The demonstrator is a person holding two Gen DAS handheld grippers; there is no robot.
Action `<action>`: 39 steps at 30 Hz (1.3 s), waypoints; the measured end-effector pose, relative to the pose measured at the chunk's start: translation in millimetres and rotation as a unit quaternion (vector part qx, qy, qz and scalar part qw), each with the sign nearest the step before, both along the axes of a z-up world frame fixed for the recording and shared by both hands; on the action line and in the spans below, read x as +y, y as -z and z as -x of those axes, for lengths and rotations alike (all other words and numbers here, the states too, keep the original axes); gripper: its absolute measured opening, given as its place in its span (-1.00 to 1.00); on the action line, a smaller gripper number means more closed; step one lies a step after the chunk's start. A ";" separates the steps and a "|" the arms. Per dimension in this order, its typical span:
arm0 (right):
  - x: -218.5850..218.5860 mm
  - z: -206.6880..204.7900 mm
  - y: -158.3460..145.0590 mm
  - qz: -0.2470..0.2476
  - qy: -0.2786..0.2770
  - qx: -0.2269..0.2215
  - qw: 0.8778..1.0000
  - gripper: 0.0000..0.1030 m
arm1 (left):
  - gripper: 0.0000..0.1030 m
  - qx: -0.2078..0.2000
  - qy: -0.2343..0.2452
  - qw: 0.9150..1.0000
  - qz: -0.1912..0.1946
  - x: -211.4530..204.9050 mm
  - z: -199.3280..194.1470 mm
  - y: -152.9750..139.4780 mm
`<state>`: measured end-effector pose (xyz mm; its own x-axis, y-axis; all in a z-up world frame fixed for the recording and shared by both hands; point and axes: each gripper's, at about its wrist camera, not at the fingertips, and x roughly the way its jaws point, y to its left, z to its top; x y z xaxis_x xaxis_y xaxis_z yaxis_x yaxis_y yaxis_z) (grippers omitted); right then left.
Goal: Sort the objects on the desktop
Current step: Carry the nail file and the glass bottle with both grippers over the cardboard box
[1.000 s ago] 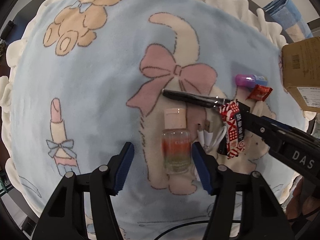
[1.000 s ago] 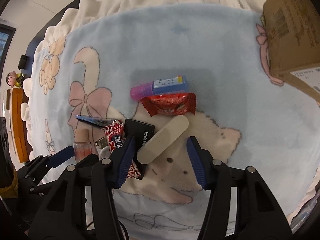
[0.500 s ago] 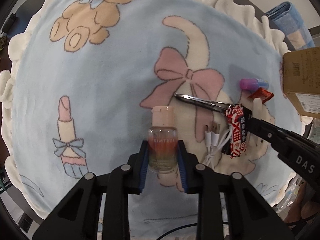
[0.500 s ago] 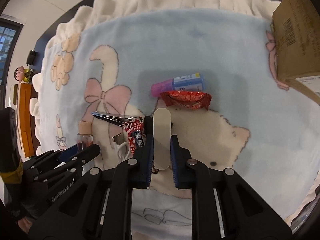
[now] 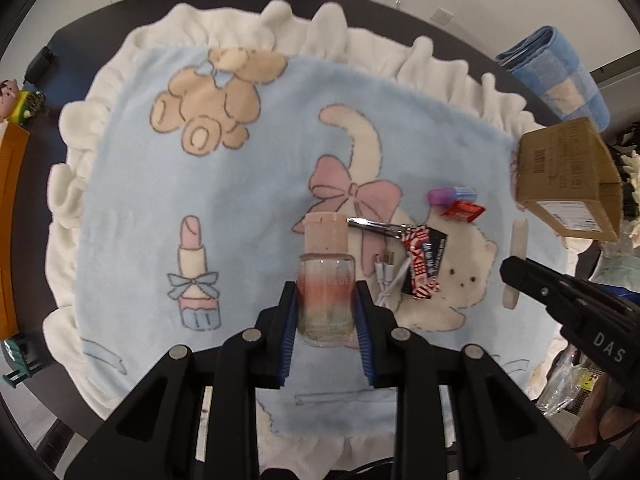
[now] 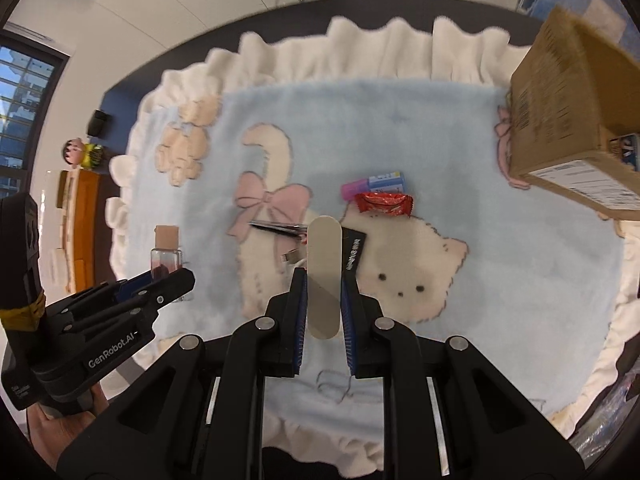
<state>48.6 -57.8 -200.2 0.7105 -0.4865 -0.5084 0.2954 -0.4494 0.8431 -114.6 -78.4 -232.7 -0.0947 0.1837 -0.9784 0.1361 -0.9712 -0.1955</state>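
My left gripper (image 5: pixel 325 308) is shut on a small clear bottle (image 5: pixel 326 280) with a peach cap, lifted above the blue blanket (image 5: pixel 140 208). My right gripper (image 6: pixel 324 296) is shut on a beige nail file (image 6: pixel 325 276), also held off the blanket. Left on the blanket lie metal clippers (image 5: pixel 374 225), a white cable (image 5: pixel 386 278), a red-and-white snack pack (image 5: pixel 420 268) over a black card (image 6: pixel 354 250), a purple-capped tube (image 6: pixel 374 186) and a red candy wrapper (image 6: pixel 384 203). The left wrist view shows the nail file (image 5: pixel 516 248) in the right gripper at the right edge.
A cardboard box (image 5: pixel 568 176) stands at the blanket's right edge. A folded blue checked cloth (image 5: pixel 560 80) lies behind it. An orange wooden piece (image 6: pixel 80 216) and a small figurine (image 6: pixel 76 152) sit on the dark table left of the blanket.
Both grippers closed from open, the left on the bottle and the right on the nail file, and both have risen away from the blanket with their objects.
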 end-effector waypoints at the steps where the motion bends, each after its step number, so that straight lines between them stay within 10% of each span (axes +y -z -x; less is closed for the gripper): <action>1: 5.6 4.2 -6.8 0.003 0.004 0.000 1.000 -0.69 | -0.48 0.005 0.001 1.000 0.001 1.4 0.6 -8.8; 20: 135.3 56.4 -100.7 0.031 0.073 0.047 0.996 -0.68 | -0.48 0.088 0.064 0.994 -0.005 92.7 -22.5 -110.5; 39: 209.1 109.5 -59.0 0.027 0.108 0.056 0.992 -0.68 | -0.48 0.122 0.108 0.987 0.009 193.3 -11.3 -138.3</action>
<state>-60.9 151.3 -141.2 0.5271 -0.6508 -0.5465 0.2898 -0.4669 0.8355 -103.3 114.9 -94.3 -0.2880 0.2089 -0.9346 -0.1228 -0.9759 -0.1803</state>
